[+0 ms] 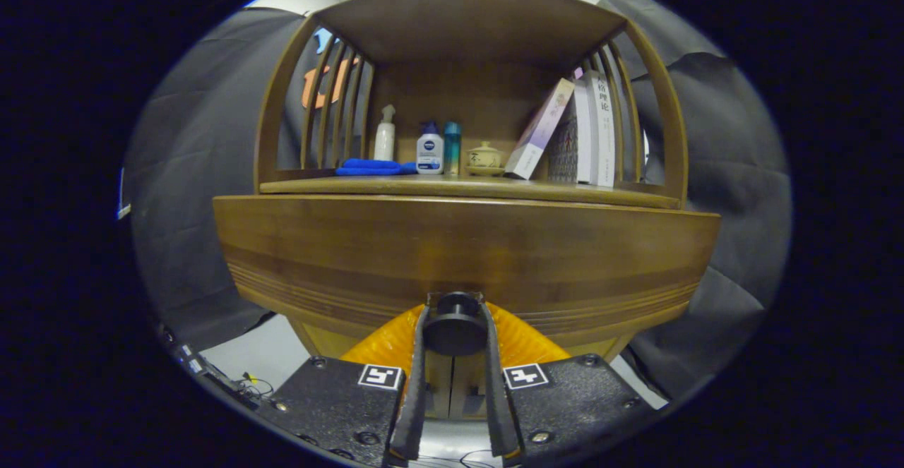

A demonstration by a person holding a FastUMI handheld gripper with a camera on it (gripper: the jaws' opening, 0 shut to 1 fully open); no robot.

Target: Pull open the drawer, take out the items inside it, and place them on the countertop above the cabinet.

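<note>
A dark round knob (455,330) sits low on the wide wooden drawer front (466,249). My gripper (455,310) is shut on that knob, one finger pressing each side of it. The drawer front stands very close ahead and its inside is hidden. Just above its top edge runs the cabinet's countertop (593,193), a wooden shelf under a curved wooden hood.
On the countertop lie a folded blue cloth (374,167), a white spray bottle (385,136), a white bottle with a blue cap (429,150), a teal bottle (452,147), a small lidded cup on a saucer (484,157) and leaning books (579,133). Slatted sides (339,104) close both shelf ends.
</note>
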